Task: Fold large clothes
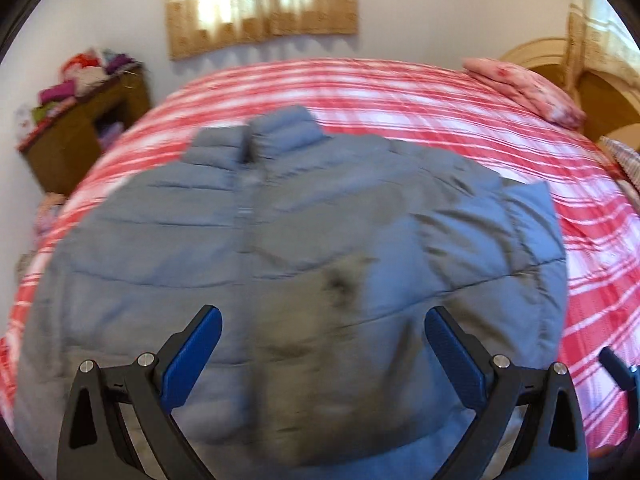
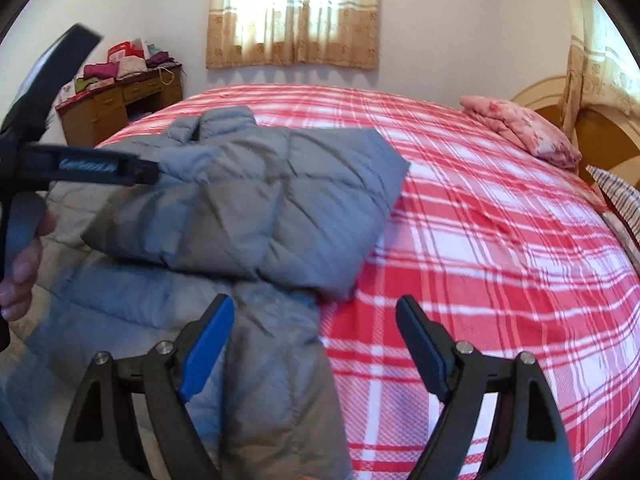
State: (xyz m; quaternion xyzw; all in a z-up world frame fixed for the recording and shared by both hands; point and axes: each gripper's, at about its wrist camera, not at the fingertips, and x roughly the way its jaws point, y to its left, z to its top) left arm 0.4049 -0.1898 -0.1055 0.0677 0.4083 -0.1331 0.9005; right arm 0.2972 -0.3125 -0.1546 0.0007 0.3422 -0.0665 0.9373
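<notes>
A grey quilted puffer jacket (image 1: pixel 304 248) lies on the bed, collar toward the far side. Its right sleeve is folded across the body, as the right wrist view shows (image 2: pixel 256 208). My left gripper (image 1: pixel 322 328) is open and empty above the jacket's lower middle. My right gripper (image 2: pixel 316 320) is open and empty over the jacket's right edge, near the folded sleeve's end. The left gripper also shows from the side in the right wrist view (image 2: pixel 144 170), held over the jacket's upper left.
The bed has a red and white plaid cover (image 2: pixel 480 240). A pink folded cloth (image 2: pixel 520 128) lies at its far right by the headboard (image 2: pixel 600 128). A wooden desk (image 2: pixel 120 100) piled with clothes stands at the far left under a curtained window (image 2: pixel 292 12).
</notes>
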